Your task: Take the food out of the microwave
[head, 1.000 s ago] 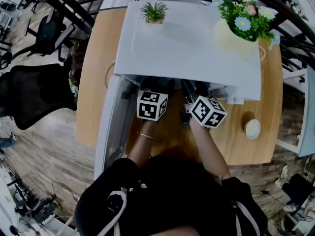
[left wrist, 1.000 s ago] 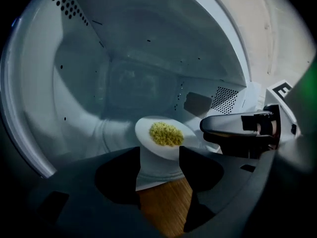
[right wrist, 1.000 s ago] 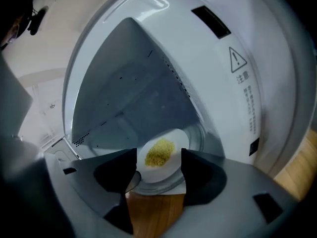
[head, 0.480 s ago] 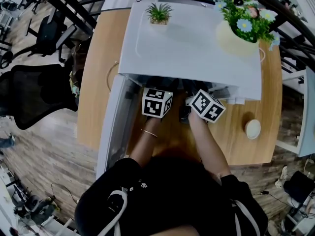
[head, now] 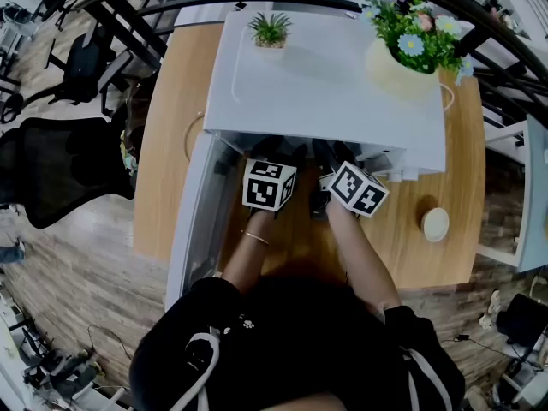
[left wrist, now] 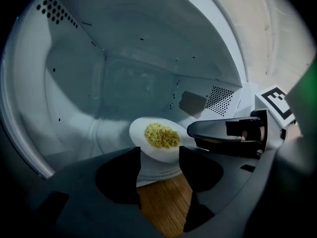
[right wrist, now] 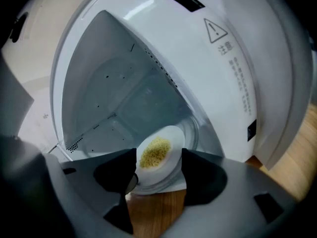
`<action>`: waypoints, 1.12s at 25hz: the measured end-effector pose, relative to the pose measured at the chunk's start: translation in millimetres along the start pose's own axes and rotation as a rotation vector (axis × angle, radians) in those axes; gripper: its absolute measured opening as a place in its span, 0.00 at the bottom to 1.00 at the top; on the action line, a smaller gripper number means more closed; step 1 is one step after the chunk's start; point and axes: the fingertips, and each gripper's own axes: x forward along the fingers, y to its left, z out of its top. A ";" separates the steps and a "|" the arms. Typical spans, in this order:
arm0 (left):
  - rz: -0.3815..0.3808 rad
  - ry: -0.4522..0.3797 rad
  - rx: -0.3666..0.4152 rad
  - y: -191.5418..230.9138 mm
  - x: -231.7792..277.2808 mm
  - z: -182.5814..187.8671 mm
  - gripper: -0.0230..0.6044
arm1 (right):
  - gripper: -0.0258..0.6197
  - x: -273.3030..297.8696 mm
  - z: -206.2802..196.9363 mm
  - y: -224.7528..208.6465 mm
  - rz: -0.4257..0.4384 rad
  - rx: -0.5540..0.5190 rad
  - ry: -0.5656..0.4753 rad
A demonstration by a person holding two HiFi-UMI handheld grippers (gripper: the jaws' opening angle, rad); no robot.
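Observation:
A white plate [left wrist: 157,139] with a heap of yellow food [left wrist: 161,135] sits inside the open microwave [head: 325,84], near the front of its cavity. My left gripper [left wrist: 158,166] is open just in front of the plate, with wooden table showing between its jaws. In the right gripper view the same plate [right wrist: 158,157] lies just beyond my right gripper [right wrist: 158,176], which is also open and empty. The right gripper's finger [left wrist: 218,129] reaches in beside the plate's right edge. From the head view, both marker cubes [head: 270,185] [head: 358,188] hover at the microwave's mouth, fingertips hidden under its top.
The microwave door [head: 193,221] stands open to the left. On top of the microwave sit a small green plant [head: 270,29] and a vase of flowers [head: 409,45]. A small round white object [head: 435,224] lies on the wooden table [head: 163,144] to the right. A black chair [head: 60,165] stands left.
Both grippers have edged forward to the microwave opening and stand a little closer together. The plate has not moved.

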 end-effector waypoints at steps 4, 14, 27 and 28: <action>-0.003 0.014 0.015 -7.8 -7.9 -3.7 0.40 | 0.46 -12.7 -5.1 -1.6 0.000 0.010 0.013; -0.045 -0.016 -0.042 -27.9 -22.1 -14.7 0.39 | 0.43 -32.9 -19.1 -8.2 0.019 0.007 0.046; -0.088 -0.008 -0.205 -21.3 -26.3 -34.3 0.39 | 0.39 -39.1 -29.0 -22.9 0.027 0.114 0.061; -0.099 -0.005 -0.225 -22.3 -24.8 -36.0 0.39 | 0.38 -37.3 -30.6 -21.1 0.042 0.141 0.066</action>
